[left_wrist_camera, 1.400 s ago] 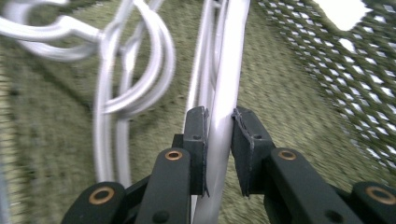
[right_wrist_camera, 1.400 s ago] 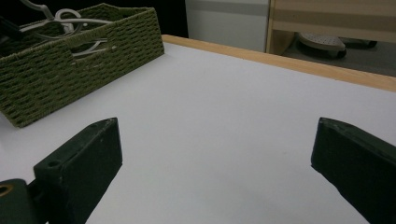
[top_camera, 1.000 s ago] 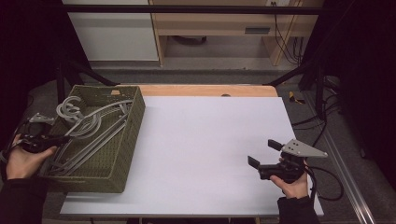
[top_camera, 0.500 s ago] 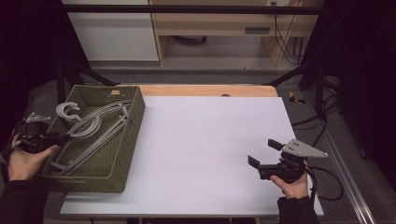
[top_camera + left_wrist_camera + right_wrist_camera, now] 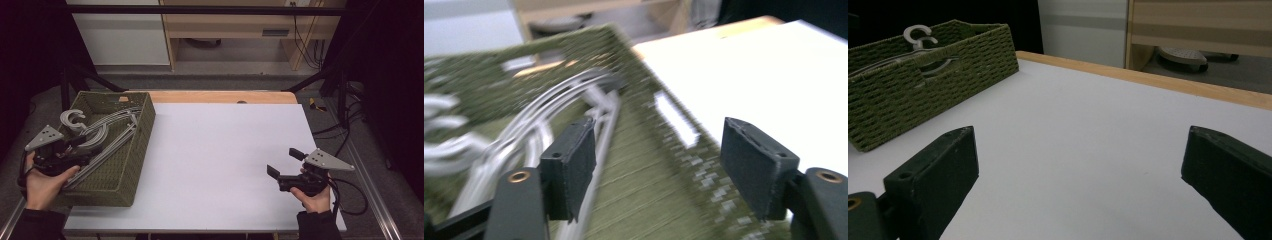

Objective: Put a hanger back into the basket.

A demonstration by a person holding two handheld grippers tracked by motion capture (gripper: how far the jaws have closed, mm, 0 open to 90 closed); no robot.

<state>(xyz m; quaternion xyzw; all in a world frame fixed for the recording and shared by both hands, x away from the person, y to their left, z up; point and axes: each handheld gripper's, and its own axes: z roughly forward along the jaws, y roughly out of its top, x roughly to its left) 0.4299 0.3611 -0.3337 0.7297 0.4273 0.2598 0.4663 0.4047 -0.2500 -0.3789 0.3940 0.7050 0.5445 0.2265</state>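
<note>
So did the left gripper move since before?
Yes. The left gripper has slid toward the table's near edge along the green basket, away from the hangers' hooks. Its jaws have just been opening, nothing between them.

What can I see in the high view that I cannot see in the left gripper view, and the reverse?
The high view alone gives both hands: the left gripper over the green basket, the right gripper open above the white table, and the hooks of the grey hangers. The left gripper view alone gives a close look between that gripper's pads: they stand apart, having just been opening, with nothing between them, and the basket's handle slot. Both show the basket, the hangers lying in it and the table.
</note>
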